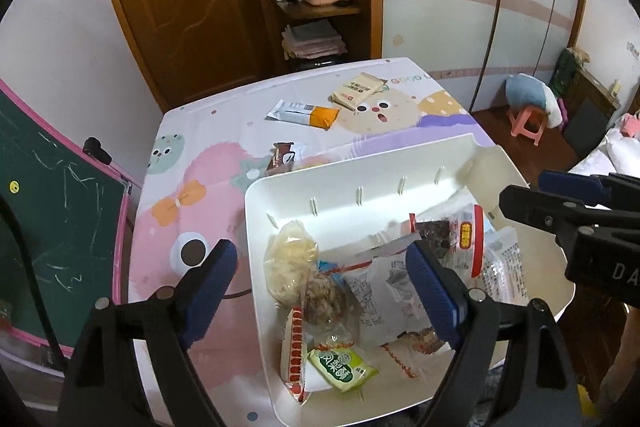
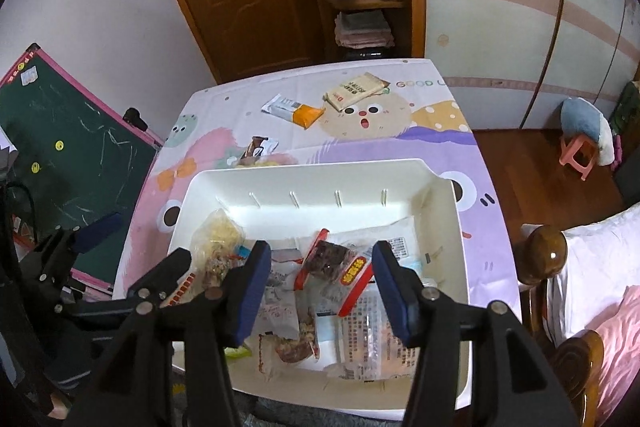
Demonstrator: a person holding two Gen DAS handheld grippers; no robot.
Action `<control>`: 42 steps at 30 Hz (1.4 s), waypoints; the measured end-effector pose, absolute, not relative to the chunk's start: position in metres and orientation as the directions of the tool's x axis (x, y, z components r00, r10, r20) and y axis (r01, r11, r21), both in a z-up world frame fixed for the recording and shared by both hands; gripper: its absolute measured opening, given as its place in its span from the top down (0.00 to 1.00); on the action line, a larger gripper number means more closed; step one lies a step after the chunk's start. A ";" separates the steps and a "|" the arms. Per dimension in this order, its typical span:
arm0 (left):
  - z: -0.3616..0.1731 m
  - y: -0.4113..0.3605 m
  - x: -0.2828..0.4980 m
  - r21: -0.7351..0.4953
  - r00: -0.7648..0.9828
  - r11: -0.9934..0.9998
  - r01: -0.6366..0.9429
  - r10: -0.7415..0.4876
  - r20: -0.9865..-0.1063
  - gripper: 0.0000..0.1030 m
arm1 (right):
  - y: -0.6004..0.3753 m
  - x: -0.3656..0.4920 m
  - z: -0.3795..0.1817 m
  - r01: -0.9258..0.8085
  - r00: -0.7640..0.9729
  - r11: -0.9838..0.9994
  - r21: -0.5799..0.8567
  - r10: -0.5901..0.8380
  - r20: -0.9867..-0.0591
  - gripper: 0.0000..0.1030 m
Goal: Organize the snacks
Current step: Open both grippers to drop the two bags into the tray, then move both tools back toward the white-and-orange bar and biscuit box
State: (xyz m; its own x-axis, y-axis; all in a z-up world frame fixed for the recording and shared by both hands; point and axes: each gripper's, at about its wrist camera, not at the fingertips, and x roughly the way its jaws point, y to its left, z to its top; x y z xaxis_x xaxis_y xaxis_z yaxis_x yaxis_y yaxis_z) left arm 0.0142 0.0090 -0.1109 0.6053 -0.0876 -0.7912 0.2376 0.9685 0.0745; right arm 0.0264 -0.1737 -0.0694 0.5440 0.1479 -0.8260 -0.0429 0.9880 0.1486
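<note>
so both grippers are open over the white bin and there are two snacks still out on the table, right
Not quite: three snacks are still out on the table, not two. The right wrist view shows the beige packet, the orange-ended packet and the brown bar. Both grippers are open over the white bin.

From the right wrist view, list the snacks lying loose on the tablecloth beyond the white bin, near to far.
Brown chocolate-coloured packet just past the white bin → orange and white packet → beige packet farthest, near the table's far edge.
</note>
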 end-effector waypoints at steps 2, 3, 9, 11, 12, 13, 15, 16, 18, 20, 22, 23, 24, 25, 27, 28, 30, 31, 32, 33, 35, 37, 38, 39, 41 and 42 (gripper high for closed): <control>-0.111 0.007 0.013 0.100 0.613 0.966 0.237 -0.069 -0.787 0.17 | -0.172 0.027 -0.071 -0.047 0.539 0.988 0.146 0.148 -0.829 0.48; -0.111 0.007 0.011 0.103 0.614 0.966 0.238 -0.067 -0.786 0.17 | -0.170 0.028 -0.071 -0.049 0.536 0.988 0.144 0.147 -0.831 0.48; -0.111 0.009 0.010 0.107 0.617 0.967 0.229 -0.060 -0.784 0.17 | -0.166 0.030 -0.075 -0.063 0.519 0.986 0.156 0.166 -0.838 0.48; -0.112 0.009 0.011 0.115 0.619 0.968 0.225 -0.050 -0.784 0.17 | -0.166 0.032 -0.079 -0.063 0.509 0.985 0.160 0.170 -0.844 0.48; -0.112 0.008 0.012 0.116 0.618 0.967 0.225 -0.050 -0.784 0.17 | -0.166 0.033 -0.080 -0.062 0.505 0.985 0.162 0.171 -0.846 0.48; -0.113 0.008 0.012 0.115 0.616 0.967 0.226 -0.051 -0.786 0.17 | -0.167 0.034 -0.081 -0.061 0.499 0.984 0.167 0.175 -0.849 0.48; -0.114 0.007 0.014 0.117 0.612 0.967 0.228 -0.049 -0.789 0.17 | -0.167 0.036 -0.085 -0.058 0.491 0.983 0.174 0.179 -0.853 0.48; -0.115 0.007 0.015 0.120 0.609 0.966 0.227 -0.045 -0.792 0.17 | -0.168 0.037 -0.086 -0.057 0.488 0.983 0.176 0.181 -0.854 0.48; -0.117 0.006 0.018 0.125 0.606 0.966 0.226 -0.039 -0.795 0.17 | -0.169 0.040 -0.090 -0.052 0.478 0.982 0.182 0.185 -0.859 0.48; -0.120 0.005 0.021 0.128 0.601 0.966 0.227 -0.035 -0.798 0.17 | -0.170 0.043 -0.094 -0.048 0.469 0.981 0.190 0.190 -0.863 0.48; -0.123 0.004 0.025 0.131 0.596 0.965 0.227 -0.031 -0.803 0.17 | -0.172 0.046 -0.097 -0.041 0.457 0.980 0.192 0.190 -0.869 0.48; -0.123 0.004 0.028 0.130 0.588 0.964 0.230 -0.031 -0.808 0.17 | -0.173 0.048 -0.099 -0.037 0.450 0.980 0.195 0.190 -0.873 0.48; -0.123 0.004 0.032 0.120 0.576 0.965 0.233 -0.038 -0.816 0.17 | -0.173 0.050 -0.099 -0.035 0.444 0.980 0.196 0.191 -0.875 0.48; -0.121 0.005 0.036 0.109 0.570 0.966 0.235 -0.046 -0.820 0.17 | -0.175 0.053 -0.098 -0.031 0.440 0.979 0.204 0.196 -0.876 0.48; -0.112 0.007 0.046 0.092 0.573 0.969 0.229 -0.058 -0.818 0.17 | -0.180 0.060 -0.092 -0.025 0.443 0.976 0.214 0.203 -0.873 0.48; -0.101 0.010 0.054 0.089 0.587 0.973 0.215 -0.056 -0.807 0.17 | -0.184 0.065 -0.087 -0.021 0.450 0.977 0.214 0.200 -0.870 0.48; -0.087 0.013 0.063 0.087 0.613 0.976 0.197 -0.053 -0.788 0.17 | -0.191 0.074 -0.072 -0.013 0.482 0.981 0.195 0.177 -0.858 0.48; -0.074 0.015 0.070 0.088 0.634 0.978 0.189 -0.053 -0.772 0.17 | -0.193 0.078 -0.065 -0.013 0.499 0.983 0.184 0.166 -0.851 0.48; -0.067 0.016 0.073 0.087 0.642 0.979 0.186 -0.055 -0.765 0.17 | -0.196 0.082 -0.056 -0.013 0.515 0.985 0.173 0.155 -0.843 0.48; -0.057 0.017 0.079 0.083 0.653 0.979 0.186 -0.060 -0.755 0.17 | -0.198 0.086 -0.049 -0.013 0.528 0.986 0.166 0.148 -0.836 0.48; -0.033 0.018 0.092 0.061 0.669 0.980 0.191 -0.085 -0.738 0.17 | -0.204 0.096 -0.032 -0.020 0.544 0.983 0.184 0.166 -0.823 0.48; -0.013 0.017 0.106 0.036 0.678 0.979 0.203 -0.114 -0.726 0.17 | -0.208 0.109 -0.011 -0.040 0.563 0.978 0.204 0.190 -0.804 0.48; -0.004 0.015 0.114 0.028 0.681 0.977 0.209 -0.125 -0.722 0.17 | -0.209 0.116 0.001 -0.050 0.574 0.979 0.195 0.188 -0.797 0.48; 0.003 0.013 0.120 0.026 0.684 0.977 0.212 -0.130 -0.718 0.17 | -0.210 0.121 0.009 -0.055 0.582 0.981 0.184 0.181 -0.793 0.49; 0.025 0.006 0.139 0.030 0.701 0.976 0.218 -0.135 -0.701 0.17 | -0.212 0.137 0.035 -0.065 0.617 0.988 0.142 0.152 -0.772 0.49; 0.034 0.002 0.148 0.046 0.714 0.976 0.212 -0.123 -0.690 0.16 | -0.213 0.142 0.042 -0.065 0.628 0.989 0.130 0.142 -0.765 0.47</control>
